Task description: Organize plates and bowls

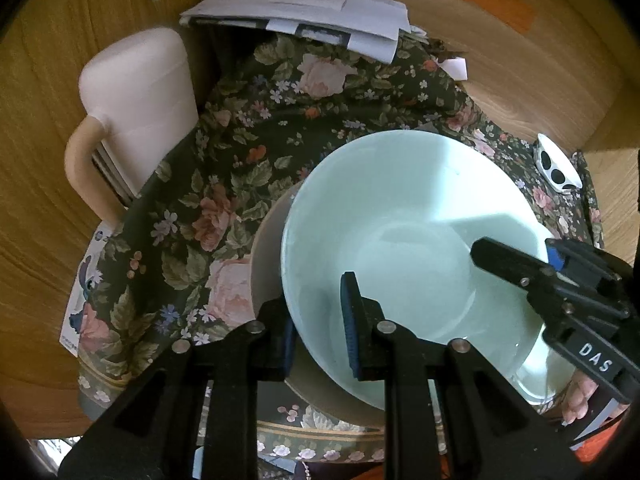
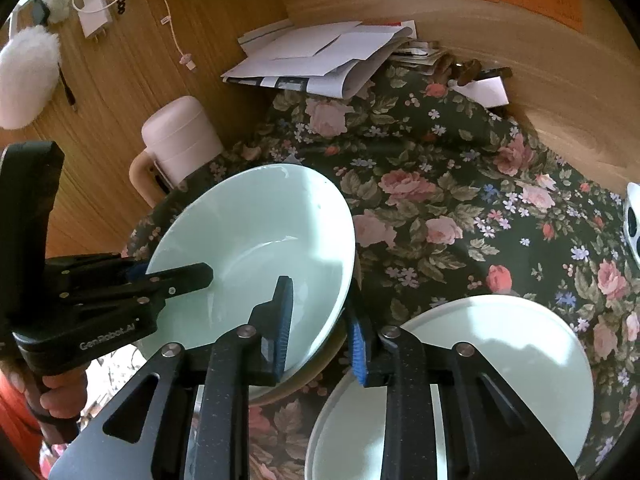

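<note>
A pale green bowl (image 1: 400, 208) (image 2: 248, 220) rests tilted in a beige bowl (image 1: 266, 264) (image 2: 316, 376) on the floral cloth. My left gripper (image 1: 314, 300) (image 2: 168, 274) is shut on the green bowl's near rim, one pad inside and one outside. My right gripper (image 2: 320, 300) (image 1: 518, 250) straddles the opposite rim, one finger inside the bowl and one outside. Its pads stand slightly off the wall, so it is open. A pale green plate (image 2: 500, 360) lies on the cloth under the right gripper, to the right of the bowls.
A pink-white jug (image 1: 136, 108) (image 2: 180, 136) with a handle stands at the cloth's left edge. Loose papers (image 1: 300, 12) (image 2: 320, 56) pile at the back against the wooden wall. A small black-spotted white dish (image 1: 556, 168) (image 2: 634, 220) sits at the far right.
</note>
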Demonstrator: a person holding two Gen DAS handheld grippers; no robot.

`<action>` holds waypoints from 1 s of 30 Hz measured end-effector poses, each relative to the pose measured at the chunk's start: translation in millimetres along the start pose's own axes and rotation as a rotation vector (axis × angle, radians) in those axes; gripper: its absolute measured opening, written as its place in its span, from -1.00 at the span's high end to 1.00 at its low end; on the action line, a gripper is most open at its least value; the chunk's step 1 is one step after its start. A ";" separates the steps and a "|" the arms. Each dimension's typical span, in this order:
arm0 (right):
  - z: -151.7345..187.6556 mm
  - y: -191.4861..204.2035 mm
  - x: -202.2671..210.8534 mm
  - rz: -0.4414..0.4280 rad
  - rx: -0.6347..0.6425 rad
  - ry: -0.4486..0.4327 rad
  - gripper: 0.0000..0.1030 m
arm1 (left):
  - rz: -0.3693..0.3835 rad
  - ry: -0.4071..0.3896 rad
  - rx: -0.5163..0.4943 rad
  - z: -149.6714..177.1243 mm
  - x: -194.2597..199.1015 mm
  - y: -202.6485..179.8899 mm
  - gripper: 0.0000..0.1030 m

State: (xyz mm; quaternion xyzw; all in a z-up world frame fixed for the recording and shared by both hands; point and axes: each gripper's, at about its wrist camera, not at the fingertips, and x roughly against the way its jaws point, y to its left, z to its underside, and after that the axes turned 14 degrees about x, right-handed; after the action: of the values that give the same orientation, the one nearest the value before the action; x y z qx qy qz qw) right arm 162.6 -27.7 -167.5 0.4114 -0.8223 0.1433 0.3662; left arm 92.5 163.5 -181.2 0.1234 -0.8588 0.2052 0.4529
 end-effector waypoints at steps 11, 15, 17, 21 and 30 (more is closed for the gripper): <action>3.0 -12.3 22.8 0.017 -0.007 -0.058 0.29 | -0.056 -0.059 -0.056 -6.6 4.5 -10.0 0.58; 4.6 -23.1 35.1 0.034 -0.026 -0.080 0.25 | -0.043 -0.025 -0.034 -15.5 3.5 -6.6 0.58; 5.9 -31.2 43.7 0.048 -0.040 -0.093 0.24 | -0.048 -0.020 -0.024 -18.1 4.2 -6.5 0.58; 9.0 -49.0 63.1 0.097 -0.064 -0.120 0.06 | -0.067 -0.038 -0.005 -23.5 11.0 -8.8 0.40; 22.2 -98.9 111.4 0.235 -0.135 -0.174 -0.03 | -0.031 -0.135 -0.048 -38.3 42.9 -41.5 0.15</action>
State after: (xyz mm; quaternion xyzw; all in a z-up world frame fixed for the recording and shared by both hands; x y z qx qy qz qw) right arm 185.4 -164.7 -109.1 0.2977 -0.9011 0.0931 0.3012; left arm 112.8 143.5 -116.3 0.1392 -0.8900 0.1689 0.4000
